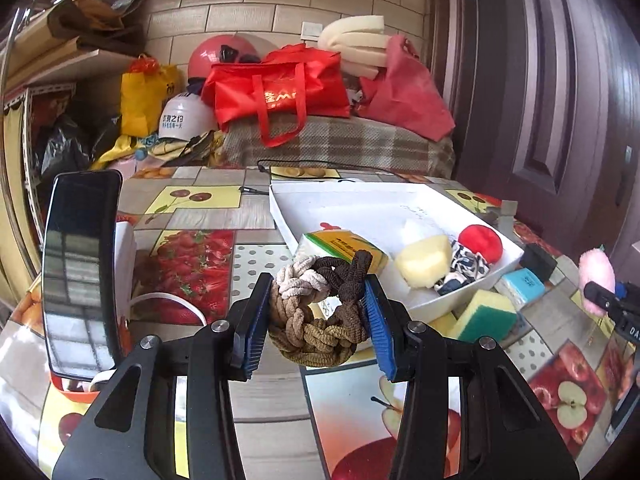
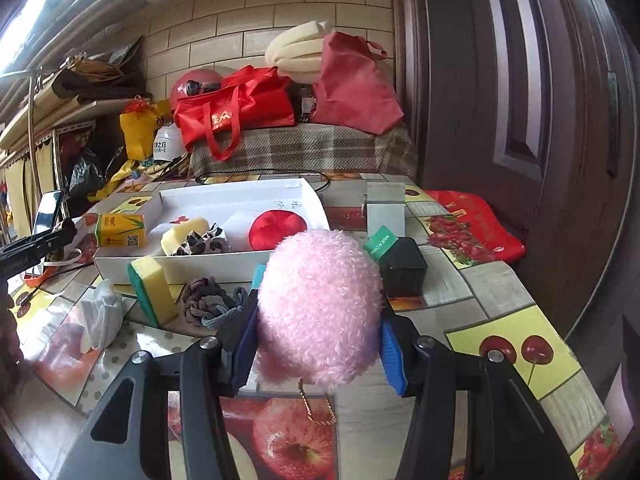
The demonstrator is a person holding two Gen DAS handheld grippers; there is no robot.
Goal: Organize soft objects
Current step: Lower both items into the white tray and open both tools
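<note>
My left gripper [image 1: 318, 312] is shut on a bundle of braided brown and beige hair ties [image 1: 320, 308], held above the table just in front of the white tray [image 1: 476, 296]. My right gripper [image 2: 316, 320] is shut on a fluffy pink pom-pom [image 2: 320, 308] with a small gold chain hanging under it; the pom-pom also shows at the right edge of the left wrist view [image 1: 597, 276]. The tray [image 2: 132, 266] holds a yellow sponge [image 2: 184, 234], a patterned scrunchie [image 2: 206, 242], a red round cushion [image 2: 276, 228] and a green-yellow tissue pack [image 1: 344, 246].
On the table beside the tray lie a yellow-green scouring sponge [image 2: 154, 290], a grey scrunchie [image 2: 210, 302], a white plastic bag [image 2: 102, 314], a black box [image 2: 402, 266] and a yellow carton [image 2: 120, 230]. A phone on a stand [image 1: 80, 268] stands at left. Bags and helmets pile up behind.
</note>
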